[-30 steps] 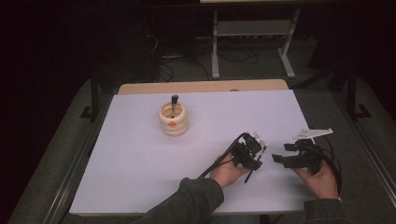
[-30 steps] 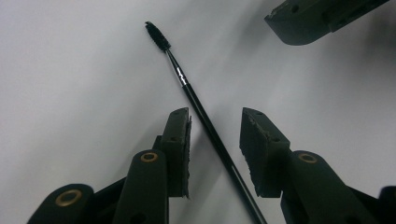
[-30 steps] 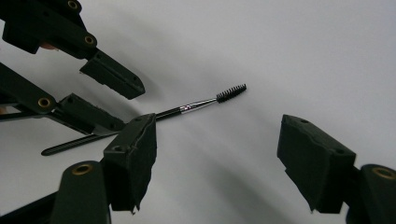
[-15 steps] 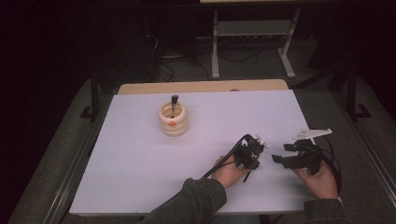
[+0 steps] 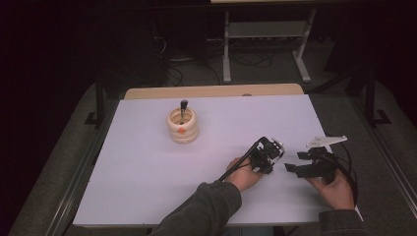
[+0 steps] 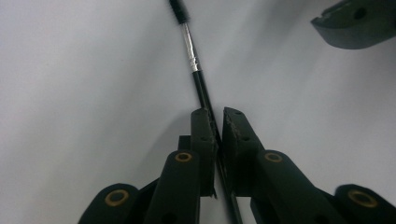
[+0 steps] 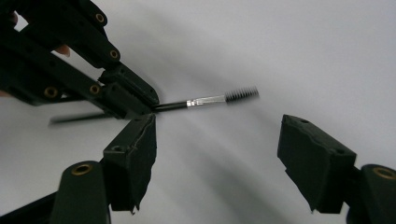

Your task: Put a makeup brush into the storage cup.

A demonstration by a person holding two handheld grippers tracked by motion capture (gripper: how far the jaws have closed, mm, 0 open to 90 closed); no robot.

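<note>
Between the pads of the left hand-held gripper (image 6: 218, 122) runs a thin black brush (image 6: 196, 70), its handle pinched where the two jaws have just been closing onto it. In the left gripper view the handle passes up out of the narrow slit between the pads, then a silver ferrule, then a dark bristled head that leaves the frame at the top edge; below the pads the handle carries on down toward the gripper's body. The brush looks slightly blurred.

In the right gripper view the same brush (image 7: 205, 101) sticks out level from the tip of the left hand-held gripper (image 7: 149, 106), with its spiral bristle head farthest from that tip. The right hand-held gripper (image 7: 217, 147) has its jaws spread wide with nothing between them; the brush lies just beyond its left pad, and whether handle and pad touch I cannot tell.

From the high view, the left hand-held gripper (image 5: 271, 150) and the right hand-held gripper (image 5: 294, 163) sit close together, tips nearly meeting, above the white bench (image 5: 147, 187). Each rests in a hand coming up from the near edge, the left in a grey sleeve. Well apart from both, farther out and to the left, stands a pale ringed holder (image 5: 182, 126) with a dark-tipped tool (image 5: 183, 109) upright in it.
</note>
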